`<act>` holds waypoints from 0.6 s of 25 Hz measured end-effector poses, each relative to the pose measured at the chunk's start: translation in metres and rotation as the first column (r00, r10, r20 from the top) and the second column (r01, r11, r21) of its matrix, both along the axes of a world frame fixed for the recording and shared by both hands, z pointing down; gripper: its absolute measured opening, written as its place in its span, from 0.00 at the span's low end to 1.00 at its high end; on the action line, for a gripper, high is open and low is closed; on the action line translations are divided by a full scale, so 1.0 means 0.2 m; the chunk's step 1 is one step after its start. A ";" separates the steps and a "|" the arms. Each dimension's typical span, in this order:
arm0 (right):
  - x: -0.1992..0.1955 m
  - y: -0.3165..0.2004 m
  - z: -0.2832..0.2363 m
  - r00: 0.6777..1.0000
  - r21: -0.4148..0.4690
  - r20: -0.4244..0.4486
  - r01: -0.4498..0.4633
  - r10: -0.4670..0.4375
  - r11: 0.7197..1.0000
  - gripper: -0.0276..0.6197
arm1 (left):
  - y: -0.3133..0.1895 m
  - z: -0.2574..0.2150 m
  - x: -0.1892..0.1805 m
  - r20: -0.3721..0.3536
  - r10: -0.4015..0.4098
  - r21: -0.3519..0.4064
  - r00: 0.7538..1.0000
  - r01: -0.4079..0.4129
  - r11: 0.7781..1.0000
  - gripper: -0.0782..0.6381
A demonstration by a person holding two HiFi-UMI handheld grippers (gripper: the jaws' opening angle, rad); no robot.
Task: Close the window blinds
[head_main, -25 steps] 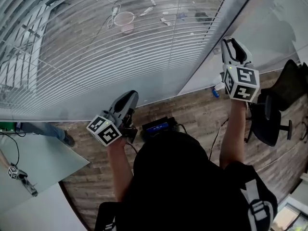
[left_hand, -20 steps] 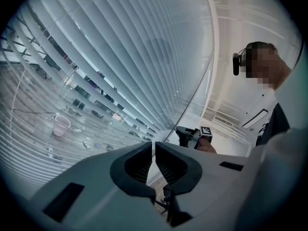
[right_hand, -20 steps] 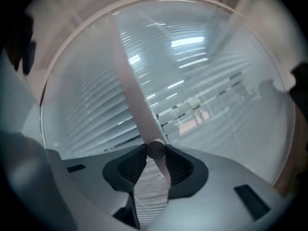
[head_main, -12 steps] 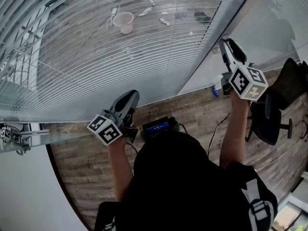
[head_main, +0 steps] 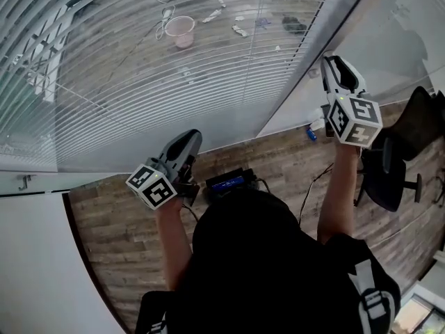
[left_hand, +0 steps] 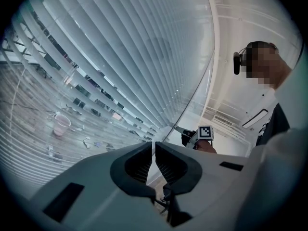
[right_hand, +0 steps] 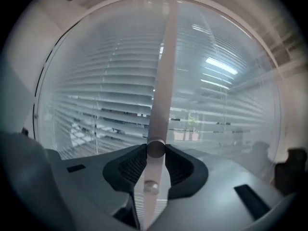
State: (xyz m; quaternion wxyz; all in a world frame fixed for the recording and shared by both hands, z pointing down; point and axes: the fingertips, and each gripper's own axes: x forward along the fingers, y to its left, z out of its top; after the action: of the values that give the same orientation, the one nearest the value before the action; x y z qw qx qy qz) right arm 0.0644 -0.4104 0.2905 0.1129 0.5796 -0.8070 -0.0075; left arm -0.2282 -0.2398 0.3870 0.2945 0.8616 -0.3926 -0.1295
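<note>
White slatted window blinds (head_main: 174, 68) fill the upper part of the head view, and their slats still let the ground outside show through. My right gripper (head_main: 331, 62) is raised at the blinds' right edge. Its jaws are closing on the pale tilt wand (right_hand: 161, 81), which runs up from between the pads of the right gripper (right_hand: 155, 150). My left gripper (head_main: 188, 142) hangs lower in front of the glass. In its own view the left gripper (left_hand: 154, 147) is shut with nothing between its jaws.
A black office chair (head_main: 393, 165) stands on the wood floor at right. A dark device with a blue screen (head_main: 226, 181) lies below the window, near a small blue object (head_main: 311, 133). A pink cup (head_main: 181, 30) shows through the blinds. A white panel (head_main: 35, 270) fills the lower left.
The right gripper's marker cube has twisted round and back at the wand. The reflection at the lower left has given way to plain white. The left gripper has stayed put.
</note>
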 end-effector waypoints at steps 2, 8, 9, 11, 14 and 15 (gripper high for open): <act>0.02 0.00 0.00 0.958 -0.065 0.286 0.035 -0.015 0.997 0.24 | 0.00 0.00 0.00 0.000 0.000 0.000 1.000 0.000 1.000 0.13; 0.03 -0.01 -0.01 0.629 -0.128 0.777 0.195 -0.023 0.972 0.24 | 0.00 0.00 0.00 -0.001 0.002 -0.001 1.000 -0.002 1.000 0.13; 0.02 -0.01 -0.02 0.650 -0.106 0.758 0.204 -0.053 0.973 0.24 | 0.00 0.00 0.00 0.000 0.003 -0.002 1.000 -0.003 1.000 0.13; -0.01 0.00 -0.01 0.782 -0.082 0.617 0.176 -0.089 0.981 0.24 | 0.00 0.00 0.00 0.001 0.003 -0.003 1.000 -0.003 1.000 0.13; -0.01 0.02 0.02 0.980 -0.032 0.190 0.071 -0.063 0.997 0.25 | 0.00 0.00 0.00 0.002 -0.001 -0.002 1.000 0.001 1.000 0.13; -0.02 0.02 0.02 0.996 -0.005 0.074 0.051 -0.050 0.999 0.25 | 0.00 0.00 0.00 0.003 -0.001 -0.003 1.000 0.001 1.000 0.13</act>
State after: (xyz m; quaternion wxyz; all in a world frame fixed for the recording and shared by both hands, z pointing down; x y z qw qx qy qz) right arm 0.0608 -0.4072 0.2939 0.0845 0.5586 -0.8250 0.0138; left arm -0.2286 -0.2392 0.3872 0.2951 0.8611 -0.3938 -0.1279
